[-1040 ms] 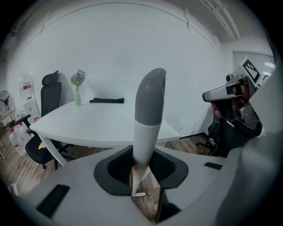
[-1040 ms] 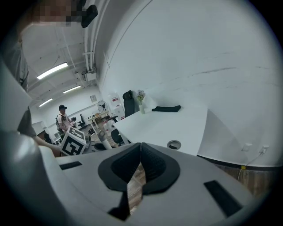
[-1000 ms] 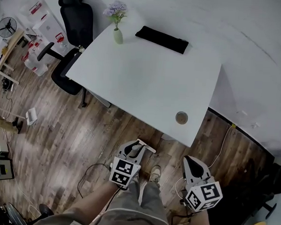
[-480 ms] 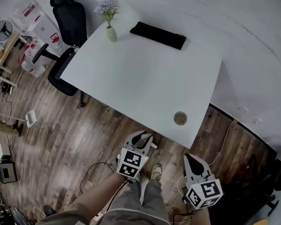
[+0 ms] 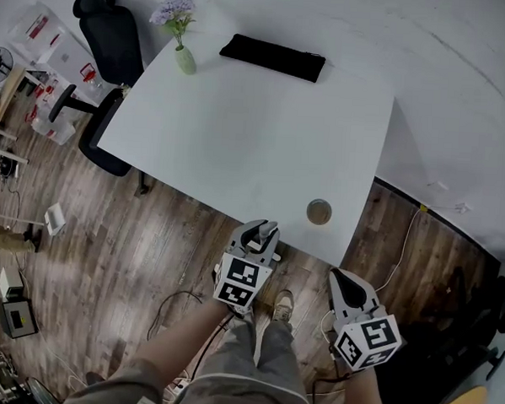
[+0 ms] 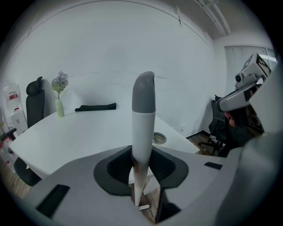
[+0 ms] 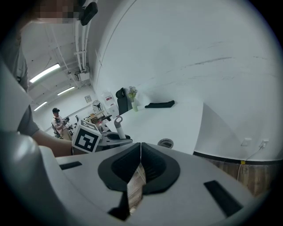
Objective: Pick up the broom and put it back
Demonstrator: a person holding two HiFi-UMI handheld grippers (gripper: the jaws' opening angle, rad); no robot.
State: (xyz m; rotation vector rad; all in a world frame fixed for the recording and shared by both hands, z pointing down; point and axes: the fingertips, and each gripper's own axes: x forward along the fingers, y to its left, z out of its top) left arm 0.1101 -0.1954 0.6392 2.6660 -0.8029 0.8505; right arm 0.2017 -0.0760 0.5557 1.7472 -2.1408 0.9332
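Centre of left gripper view: broom handle [image 6: 143,119] upright, clamped in left tool [image 6: 142,165], desk [image 6: 88,132] behind. Probably stiff, light, smooth, so slippery; best gripped below grey cap. Empty right tool [image 7: 140,152] closed.

Broom handle [image 6: 143,128] drops down between the left gripper [image 5: 259,236] jaws and vanishes behind the gripper body, so the brush end is out of sight. From the head view only its grey tip [image 5: 269,230] pokes past the jaws. Round thing [image 5: 319,211] on the surface [image 5: 239,129] just beyond the jaws: too small to tell what it is.
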